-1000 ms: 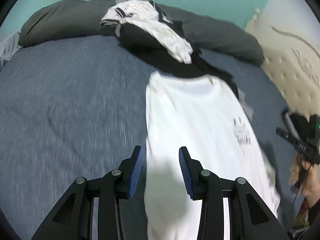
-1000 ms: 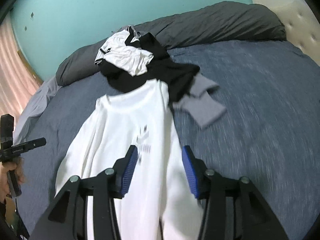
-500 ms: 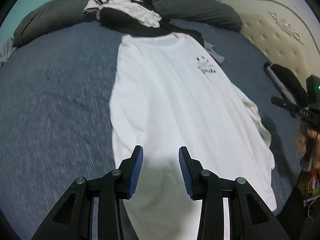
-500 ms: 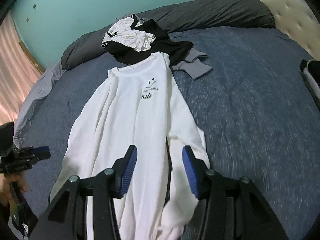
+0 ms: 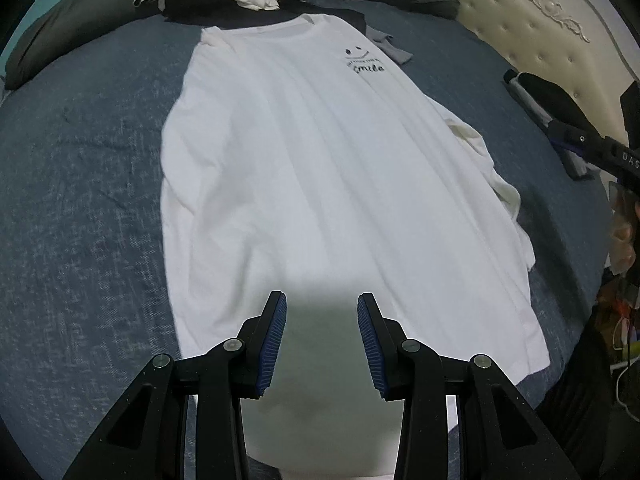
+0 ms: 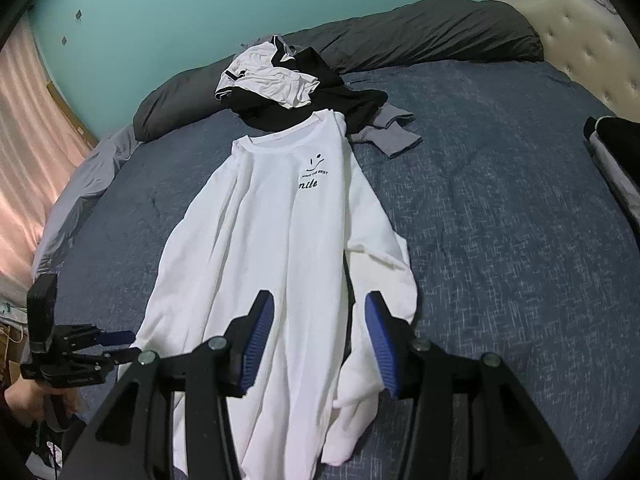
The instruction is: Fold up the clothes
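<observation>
Bed (image 6: 500, 200), blue cover: fills the room view. 
Dark grey pillows (image 6: 420, 36): along far edge, by teal wall. 
White shirt (image 5: 320, 168): long sleeves, flat on bed, front up w/ small "smile" print, collar twd pillows, hem nearest the tongs. 
Clothes pile (image 6: 288, 88): black, white, grey, touching shirt collar. 
Left gripper (image 5: 322, 336): over hem, jaws partly apart, nothing btwn. 
Right gripper (image 6: 320, 332): over shirt's right sleeve, jaws partly apart, empty.
</observation>
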{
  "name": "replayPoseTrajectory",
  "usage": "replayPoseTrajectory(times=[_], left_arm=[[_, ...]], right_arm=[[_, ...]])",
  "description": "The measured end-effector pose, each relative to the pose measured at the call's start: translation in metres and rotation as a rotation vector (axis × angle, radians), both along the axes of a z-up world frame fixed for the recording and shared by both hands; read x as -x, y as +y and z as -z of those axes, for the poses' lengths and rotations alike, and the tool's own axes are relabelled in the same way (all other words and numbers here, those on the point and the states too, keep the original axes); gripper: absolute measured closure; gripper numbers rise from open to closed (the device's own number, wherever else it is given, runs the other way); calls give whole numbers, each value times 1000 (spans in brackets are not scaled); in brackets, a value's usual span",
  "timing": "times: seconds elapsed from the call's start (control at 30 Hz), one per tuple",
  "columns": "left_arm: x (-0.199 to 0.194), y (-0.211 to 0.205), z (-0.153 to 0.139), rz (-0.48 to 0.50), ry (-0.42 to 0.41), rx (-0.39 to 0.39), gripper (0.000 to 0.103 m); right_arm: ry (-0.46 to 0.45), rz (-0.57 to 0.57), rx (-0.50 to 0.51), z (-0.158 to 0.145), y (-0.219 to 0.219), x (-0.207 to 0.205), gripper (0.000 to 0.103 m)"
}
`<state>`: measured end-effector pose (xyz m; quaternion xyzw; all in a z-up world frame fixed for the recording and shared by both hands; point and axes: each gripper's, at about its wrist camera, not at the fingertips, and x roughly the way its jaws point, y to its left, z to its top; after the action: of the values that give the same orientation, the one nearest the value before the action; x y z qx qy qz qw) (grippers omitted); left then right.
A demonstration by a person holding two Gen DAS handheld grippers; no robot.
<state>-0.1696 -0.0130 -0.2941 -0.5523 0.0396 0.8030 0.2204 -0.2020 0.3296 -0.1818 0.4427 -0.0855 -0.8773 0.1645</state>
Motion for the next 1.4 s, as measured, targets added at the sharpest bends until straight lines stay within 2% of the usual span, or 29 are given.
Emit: replayPoseTrajectory(times=[0.13,0.3,0.6,0.67,0.73,0.83,0.93,1.2,1.4], left_arm=[[-4,6,7,4,-27,-2,63],[-12,12,17,23,-53,30,63],[-26,27,37,79,-86,63,65],[-27,29,38,85,-88,73,70],[-27,28,38,89,-89,81,85],[-28,25,36,92,-91,82,100],[-26,18,33,93,-82,78,102],[-21,-18,-3,60,-22,32,102],[-10,-96,-54,-68,67,-45,102]], right_arm=[[-3,6,7,-1,1,-4,55],[17,14,10,-6,3,-8,55],[0,11,16,0,0,-14,55],[-2,14,16,1,1,-15,55],[-3,19,21,1,2,-16,55],[-2,26,25,0,5,-16,55],[-1,32,31,-1,6,-18,55],[-3,35,35,-2,7,-22,55],[-4,34,39,-4,5,-24,55]])
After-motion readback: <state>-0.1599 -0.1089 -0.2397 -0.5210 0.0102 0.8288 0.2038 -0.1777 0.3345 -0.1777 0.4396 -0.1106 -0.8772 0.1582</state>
